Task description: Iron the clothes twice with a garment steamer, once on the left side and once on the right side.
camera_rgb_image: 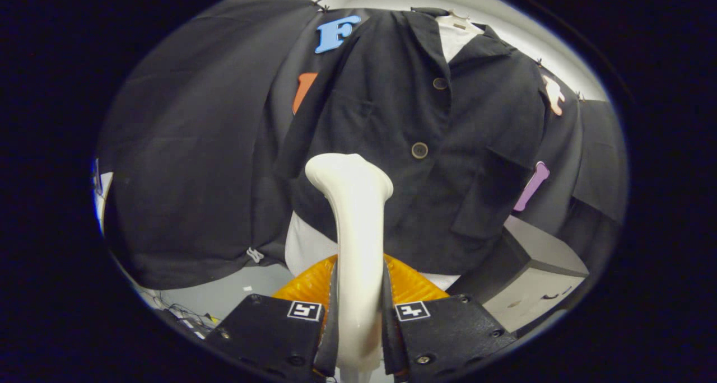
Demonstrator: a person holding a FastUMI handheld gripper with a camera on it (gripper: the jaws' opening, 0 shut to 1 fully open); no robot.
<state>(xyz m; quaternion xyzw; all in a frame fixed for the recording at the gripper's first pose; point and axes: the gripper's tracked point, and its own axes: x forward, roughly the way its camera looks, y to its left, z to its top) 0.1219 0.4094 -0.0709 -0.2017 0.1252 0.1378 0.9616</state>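
Note:
A white garment steamer (356, 220) stands upright between my fingers, its handle pinched by both pads of my gripper (358, 310), which is shut on it. The steamer's wide head (348, 173) is up against the lower left front of a black buttoned jacket (425, 148) that hangs on a white hanger (456, 24) over a white undershirt. The head sits left of the button row, close to the middle button (419, 150). A flap pocket (493, 198) lies on the jacket's right side.
An orange ribbed object (305, 285) lies just beyond my fingers, below the jacket hem. A grey-white box (532, 276) stands at the lower right. Cables (185, 316) trail on the floor at the lower left. Black cloth covers the wall behind.

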